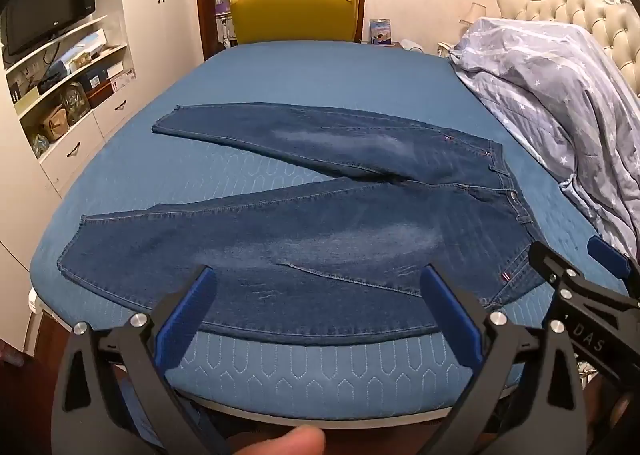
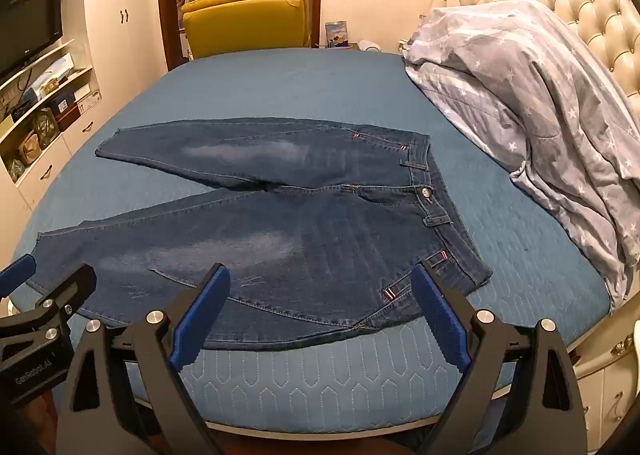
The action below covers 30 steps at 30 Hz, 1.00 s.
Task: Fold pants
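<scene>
Dark blue jeans [image 1: 320, 223] lie flat on the blue quilted bed [image 1: 320, 371], legs spread apart toward the left, waistband [image 2: 436, 211] at the right. My left gripper [image 1: 318, 295] hovers over the near leg by the bed's front edge, blue pads wide apart, nothing between them. My right gripper [image 2: 322, 295] hangs above the near hip part of the jeans [image 2: 320, 239], also open and empty. The right gripper [image 1: 580, 283] shows at the right edge of the left wrist view. The left gripper [image 2: 36, 295] shows at the left edge of the right wrist view.
A crumpled grey star-print duvet [image 1: 560, 103] is heaped at the bed's right side against a tufted headboard [image 2: 580, 15]. A yellow chair [image 1: 294, 11] stands beyond the far edge. Shelves and a television [image 1: 48, 7] line the left wall.
</scene>
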### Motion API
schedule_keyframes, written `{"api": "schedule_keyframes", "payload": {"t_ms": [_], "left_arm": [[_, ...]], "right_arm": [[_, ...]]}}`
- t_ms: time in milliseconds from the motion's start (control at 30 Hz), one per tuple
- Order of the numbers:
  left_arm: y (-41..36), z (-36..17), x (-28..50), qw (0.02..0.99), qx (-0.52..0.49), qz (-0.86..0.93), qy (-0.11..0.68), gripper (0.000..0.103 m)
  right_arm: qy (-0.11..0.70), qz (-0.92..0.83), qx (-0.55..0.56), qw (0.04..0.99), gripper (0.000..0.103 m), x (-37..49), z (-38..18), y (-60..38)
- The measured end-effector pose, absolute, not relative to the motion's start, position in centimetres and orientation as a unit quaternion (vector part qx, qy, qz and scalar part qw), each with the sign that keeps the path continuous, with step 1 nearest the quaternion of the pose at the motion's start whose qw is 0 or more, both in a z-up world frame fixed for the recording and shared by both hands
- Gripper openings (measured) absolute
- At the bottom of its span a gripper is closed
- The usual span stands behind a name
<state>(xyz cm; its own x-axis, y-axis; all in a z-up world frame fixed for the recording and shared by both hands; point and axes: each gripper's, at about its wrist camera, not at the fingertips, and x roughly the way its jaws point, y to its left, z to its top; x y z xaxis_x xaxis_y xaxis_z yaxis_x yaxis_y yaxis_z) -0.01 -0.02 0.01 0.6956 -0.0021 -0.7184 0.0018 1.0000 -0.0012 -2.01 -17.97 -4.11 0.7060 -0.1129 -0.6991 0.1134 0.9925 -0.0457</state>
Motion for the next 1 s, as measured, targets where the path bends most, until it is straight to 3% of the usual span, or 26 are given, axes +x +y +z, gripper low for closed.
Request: {"api": "schedule_keyframes", "payload": {"t_ms": [1000], "left_arm": [[-0.06, -0.62, 0.37, 0.918, -0.017, -0.006, 0.397, 0.102]], "right_arm": [[0.378, -0.062, -0.004, 0.924, 0.089, -1.94, -4.30, -17.72]]}}
